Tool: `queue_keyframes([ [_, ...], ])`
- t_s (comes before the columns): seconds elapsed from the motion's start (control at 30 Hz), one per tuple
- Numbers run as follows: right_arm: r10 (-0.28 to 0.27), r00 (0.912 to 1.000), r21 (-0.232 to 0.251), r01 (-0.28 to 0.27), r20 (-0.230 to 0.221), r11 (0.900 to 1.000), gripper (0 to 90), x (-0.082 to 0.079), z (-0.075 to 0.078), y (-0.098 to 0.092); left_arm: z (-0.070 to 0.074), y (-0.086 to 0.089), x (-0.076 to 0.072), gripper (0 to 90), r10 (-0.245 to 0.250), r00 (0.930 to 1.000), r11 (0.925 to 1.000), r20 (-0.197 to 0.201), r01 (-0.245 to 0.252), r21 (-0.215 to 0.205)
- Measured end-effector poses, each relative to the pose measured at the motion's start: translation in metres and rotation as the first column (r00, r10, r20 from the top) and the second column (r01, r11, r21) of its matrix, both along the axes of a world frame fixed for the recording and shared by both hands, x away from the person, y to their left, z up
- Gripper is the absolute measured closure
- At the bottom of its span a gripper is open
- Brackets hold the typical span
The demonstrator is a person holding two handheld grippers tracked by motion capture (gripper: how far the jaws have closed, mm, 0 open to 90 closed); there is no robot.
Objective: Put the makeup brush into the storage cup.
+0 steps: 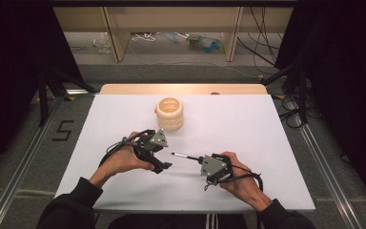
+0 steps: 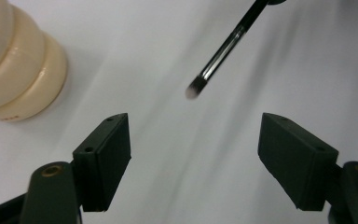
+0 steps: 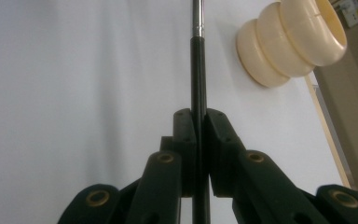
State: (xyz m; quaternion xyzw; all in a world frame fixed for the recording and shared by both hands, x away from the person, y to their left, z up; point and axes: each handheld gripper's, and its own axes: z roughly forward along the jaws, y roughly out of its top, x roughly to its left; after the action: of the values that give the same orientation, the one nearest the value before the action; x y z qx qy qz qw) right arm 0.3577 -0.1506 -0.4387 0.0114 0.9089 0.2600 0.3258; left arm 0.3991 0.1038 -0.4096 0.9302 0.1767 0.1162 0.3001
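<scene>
Right gripper [image 1: 198,160] clamps the brush [image 1: 183,155] handle, bristles pointing left toward the wide-open, empty left gripper [image 1: 164,166] nearby.

Lab recording bay: black curtains [image 1: 9,71] are enclosing a white table [image 1: 248,124], aluminium floor rails [image 1: 24,162] are flanking it, loose cables [image 1: 267,43] are trailing behind.

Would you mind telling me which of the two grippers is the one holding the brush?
The right gripper: its jaws are clamped shut on the brush handle. The left gripper stands open with nothing between its jaws.
</scene>
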Motion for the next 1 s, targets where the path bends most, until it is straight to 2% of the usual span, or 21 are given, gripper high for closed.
queue_keyframes([
  [0.1,-0.025,0.9997,0.026,0.025,-0.007,0.999,83.9,0.003,0.001,-0.004,-0.003,0.002,-0.006,25.3,0.044,0.9989,0.9976,0.018,-0.043,-0.055],
  [0.23,-0.052,0.9986,0.061,0.052,-0.015,0.997,83.9,0.006,0.003,-0.008,-0.008,0.002,-0.012,25.5,0.076,0.9957,0.9927,0.054,-0.07,-0.098],
  [0.3,-0.078,0.9957,0.109,0.083,-0.05,0.991,83.9,0.005,0.002,-0.007,-0.01,0.001,-0.015,25.5,0.088,0.9935,0.9898,0.071,-0.079,-0.118],
  [0.37,-0.083,0.995,0.137,0.09,-0.056,0.987,83.9,0.006,0.003,-0.009,-0.012,0.0,-0.018,25.4,0.11,0.9914,0.9821,0.071,-0.098,-0.161],
  [0.43,-0.087,0.9944,0.164,0.096,-0.06,0.982,83.9,0.006,0.004,-0.011,-0.013,0.001,-0.02,25.5,0.125,0.9883,0.9795,0.087,-0.109,-0.169],
  [0.47,-0.088,0.994,0.175,0.098,-0.064,0.98,83.9,0.007,0.005,-0.012,-0.015,0.0,-0.022,25.5,0.134,0.9875,0.9733,0.083,-0.116,-0.198],
  [0.5,-0.084,0.9946,0.186,0.094,-0.061,0.978,83.9,0.007,0.005,-0.012,-0.015,0.0,-0.022,25.5,0.137,0.9869,0.9712,0.086,-0.117,-0.208],
  [0.53,-0.087,0.9945,0.201,0.097,-0.058,0.975,83.9,0.007,0.005,-0.013,-0.015,0.0,-0.023,25.5,0.145,0.9854,0.9659,0.089,-0.122,-0.228],
  [0.6,-0.086,0.9942,0.231,0.099,-0.064,0.968,83.9,0.008,0.006,-0.014,-0.016,0.0,-0.024,24.9,0.149,0.984,0.962,0.098,-0.121,-0.245],
  [0.67,-0.091,0.9931,0.265,0.107,-0.074,0.958,83.9,0.009,0.006,-0.015,-0.016,0.001,-0.026,24.8,0.164,0.9806,0.9533,0.107,-0.13,-0.273],
  [0.73,-0.091,0.9921,0.305,0.113,-0.086,0.946,83.9,0.009,0.007,-0.016,-0.017,0.0,-0.027,24.4,0.174,0.979,0.9427,0.107,-0.134,-0.306],
  [0.77,-0.094,0.9905,0.325,0.122,-0.1,0.938,83.9,0.009,0.008,-0.016,-0.016,0.0,-0.027,24.5,0.177,0.9779,0.9399,0.112,-0.134,-0.314],
  [0.8,-0.095,0.9895,0.348,0.128,-0.108,0.929,83.9,0.009,0.008,-0.017,-0.015,0.0,-0.028,24.5,0.175,0.9776,0.9398,0.117,-0.131,-0.316],
  [0.83,-0.093,0.9882,0.372,0.132,-0.121,0.919,83.9,0.01,0.008,-0.018,-0.015,0.0,-0.029,24.4,0.185,0.9759,0.9342,0.117,-0.137,-0.329],
  [0.87,-0.094,0.9874,0.392,0.137,-0.127,0.91,83.9,0.01,0.008,-0.019,-0.014,0.0,-0.028,24.3,0.174,0.9773,0.9356,0.12,-0.126,-0.33],
  [0.9,-0.093,0.9864,0.412,0.141,-0.135,0.9,83.9,0.01,0.009,-0.019,-0.015,-0.001,-0.03,24.4,0.187,0.9762,0.9256,0.109,-0.138,-0.352],
  [0.93,-0.088,0.9851,0.429,0.144,-0.147,0.892,83.9,0.011,0.009,-0.02,-0.014,-0.001,-0.03,24.4,0.183,0.9759,0.9239,0.118,-0.13,-0.36],
  [1.0,-0.084,0.9814,0.465,0.157,-0.172,0.871,83.9,0.011,0.009,-0.021,-0.013,-0.002,-0.031,24.3,0.191,0.9753,0.913,0.111,-0.134,-0.385],
])
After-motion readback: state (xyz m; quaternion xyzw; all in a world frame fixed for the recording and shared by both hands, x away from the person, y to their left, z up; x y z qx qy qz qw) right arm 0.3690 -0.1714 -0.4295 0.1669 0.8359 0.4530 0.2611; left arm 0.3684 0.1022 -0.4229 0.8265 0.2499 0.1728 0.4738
